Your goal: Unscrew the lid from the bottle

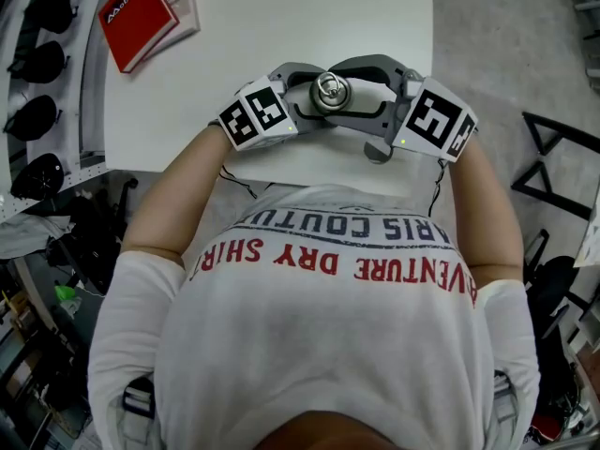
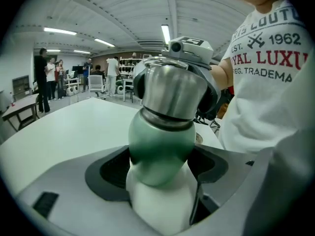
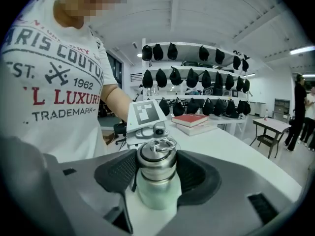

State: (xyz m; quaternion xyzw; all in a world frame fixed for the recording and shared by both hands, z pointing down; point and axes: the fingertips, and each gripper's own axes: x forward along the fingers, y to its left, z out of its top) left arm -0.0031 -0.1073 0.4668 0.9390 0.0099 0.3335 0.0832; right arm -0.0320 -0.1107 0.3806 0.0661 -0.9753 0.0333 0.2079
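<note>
A bottle with a pale green and white body (image 2: 160, 151) and a steel lid (image 2: 170, 90) with a ring on top (image 1: 330, 90) is held between both grippers over the near edge of the white table (image 1: 281, 26). My left gripper (image 2: 160, 168) is shut on the body, its marker cube (image 1: 253, 115) to the left. From the other side my right gripper (image 3: 156, 168) is shut on the steel lid (image 3: 156, 156), and its dark pads (image 3: 118, 171) press both flanks. The lid sits on the bottle neck. Whether the bottle's base touches the table is hidden.
A red book (image 1: 139, 17) lies on another at the table's far left corner, also seen as stacked books (image 3: 194, 121). Racks of black helmets (image 1: 37, 64) stand left of the table. A black frame (image 1: 558, 162) stands on the floor at right. People stand far back (image 2: 47, 77).
</note>
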